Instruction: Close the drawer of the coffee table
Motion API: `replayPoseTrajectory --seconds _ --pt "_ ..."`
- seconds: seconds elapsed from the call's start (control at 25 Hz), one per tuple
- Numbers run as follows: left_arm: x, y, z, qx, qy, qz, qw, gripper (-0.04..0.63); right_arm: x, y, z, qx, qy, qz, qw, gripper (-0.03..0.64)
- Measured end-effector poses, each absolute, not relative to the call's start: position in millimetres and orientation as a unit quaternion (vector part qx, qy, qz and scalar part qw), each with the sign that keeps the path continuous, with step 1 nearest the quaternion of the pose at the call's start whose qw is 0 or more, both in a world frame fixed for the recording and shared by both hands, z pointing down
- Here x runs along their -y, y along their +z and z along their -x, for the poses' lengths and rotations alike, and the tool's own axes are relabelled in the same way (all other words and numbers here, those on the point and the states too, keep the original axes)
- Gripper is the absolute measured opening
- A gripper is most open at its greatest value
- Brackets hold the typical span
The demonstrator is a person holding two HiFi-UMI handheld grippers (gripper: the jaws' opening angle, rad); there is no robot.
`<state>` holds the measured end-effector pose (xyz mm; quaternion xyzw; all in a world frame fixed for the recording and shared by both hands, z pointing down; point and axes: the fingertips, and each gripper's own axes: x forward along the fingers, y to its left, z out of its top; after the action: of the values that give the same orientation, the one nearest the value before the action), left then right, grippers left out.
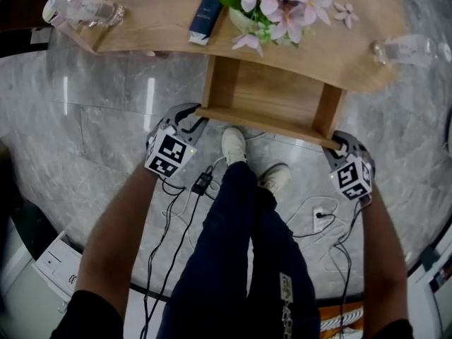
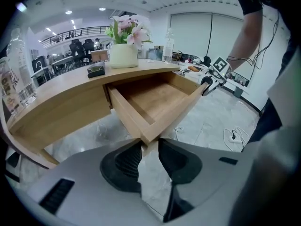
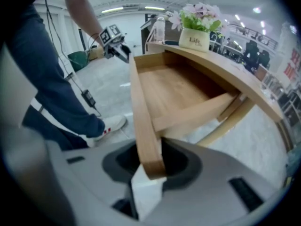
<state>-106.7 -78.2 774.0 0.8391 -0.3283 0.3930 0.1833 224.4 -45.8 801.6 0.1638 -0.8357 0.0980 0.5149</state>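
My left tongs (image 2: 149, 146) pinch one front corner of the drawer (image 2: 157, 98). My right tongs (image 3: 151, 166) are clamped on the opposite end of its front board. The drawer stands well out from under the bench (image 1: 141, 27), its wooden inside fully in sight with nothing visible in it, and its front board faces my legs. On the bench top above it are a pot of pink flowers (image 1: 275, 2), a dark blue box (image 1: 207, 9) beside the pot, and a clear bottle (image 1: 81, 9) near each end. I judge the closing hardly started. Both grips are set, but the whole push back under the bench is left to do.
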Motion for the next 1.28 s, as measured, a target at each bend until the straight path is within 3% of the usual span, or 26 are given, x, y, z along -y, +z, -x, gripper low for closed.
replayPoseTrajectory --seconds 0.6,1.28 --pt "69 774 111 0.347 0.381 -0.835 0.193 0.132 35 800 -217 0.846 0.123 -0.183 0.485 0.138" --pt "176 758 100 0.374 0.362 -0.836 0.171 0.132 150 784 -229 0.84 0.13 -0.24 0.469 0.181"
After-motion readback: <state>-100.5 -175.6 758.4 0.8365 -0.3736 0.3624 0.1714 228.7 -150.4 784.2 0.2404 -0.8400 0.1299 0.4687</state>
